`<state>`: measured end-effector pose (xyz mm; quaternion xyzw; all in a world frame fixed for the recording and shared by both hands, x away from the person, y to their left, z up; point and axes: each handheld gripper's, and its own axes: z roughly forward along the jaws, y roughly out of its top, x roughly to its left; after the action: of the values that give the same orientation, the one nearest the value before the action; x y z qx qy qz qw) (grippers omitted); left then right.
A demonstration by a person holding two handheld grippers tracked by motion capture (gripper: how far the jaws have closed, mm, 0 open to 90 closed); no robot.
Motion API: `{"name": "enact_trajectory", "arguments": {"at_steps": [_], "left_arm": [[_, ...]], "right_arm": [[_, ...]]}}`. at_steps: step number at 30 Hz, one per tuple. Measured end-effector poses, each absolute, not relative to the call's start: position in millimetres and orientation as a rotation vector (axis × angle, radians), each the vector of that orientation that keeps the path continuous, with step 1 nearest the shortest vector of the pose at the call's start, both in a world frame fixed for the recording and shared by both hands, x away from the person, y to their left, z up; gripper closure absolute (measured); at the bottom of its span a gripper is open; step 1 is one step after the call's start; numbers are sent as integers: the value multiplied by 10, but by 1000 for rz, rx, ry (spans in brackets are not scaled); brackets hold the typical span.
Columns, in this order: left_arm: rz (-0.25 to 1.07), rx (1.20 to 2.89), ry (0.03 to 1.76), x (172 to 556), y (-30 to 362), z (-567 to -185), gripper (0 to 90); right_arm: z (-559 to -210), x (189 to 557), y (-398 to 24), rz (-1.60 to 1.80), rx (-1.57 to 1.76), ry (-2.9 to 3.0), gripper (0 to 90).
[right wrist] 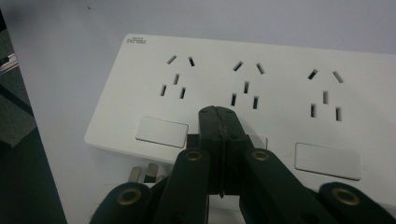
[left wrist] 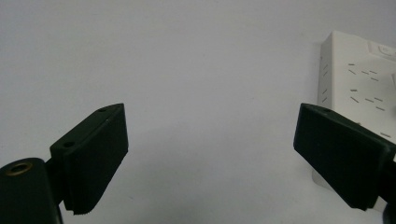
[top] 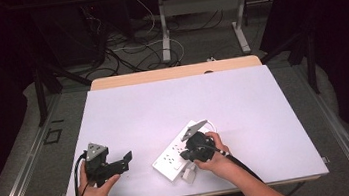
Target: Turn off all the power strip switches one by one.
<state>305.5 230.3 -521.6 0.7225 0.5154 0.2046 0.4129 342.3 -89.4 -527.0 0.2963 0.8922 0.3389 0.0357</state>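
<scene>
High view puts the person's two forearms at the near edge of the white table (top: 242, 94), each hand holding a hand-held gripper. The left hand-held gripper (top: 126, 160) rests low over the table near its front left part, and its jaws stand spread wide with only bare table surface between them; in the left gripper view the left hand-held gripper (left wrist: 210, 149) shows the same wide gap, with the end of the white power strip (left wrist: 359, 84) just past the right-side jaw. To its right, the right hand-held gripper (top: 188, 153) sits over the power strip (top: 172, 156), which lies at an angle on the front middle of the table. In the right gripper view the right hand-held gripper (right wrist: 218, 116) has its jaws pressed together with nothing between them, their tips over the strip's face, just below the middle socket group and between two flat white switches. The power strip (right wrist: 280, 84) shows three socket groups in a row. A white plug (right wrist: 140, 179) with metal prongs lies just beside the strip's near edge. Farther off, beyond the table, cables (top: 131, 53) trail over the floor (top: 201, 44).
</scene>
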Motion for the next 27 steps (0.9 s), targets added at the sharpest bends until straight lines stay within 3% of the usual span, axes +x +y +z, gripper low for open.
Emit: {"name": "enact_trajectory", "arguments": {"at_steps": [27], "left_arm": [[504, 1813, 1302, 3056, 2304, -5223, 101]], "right_arm": [[-5253, 3402, -857, 1009, 880, 2735, 900]]}}
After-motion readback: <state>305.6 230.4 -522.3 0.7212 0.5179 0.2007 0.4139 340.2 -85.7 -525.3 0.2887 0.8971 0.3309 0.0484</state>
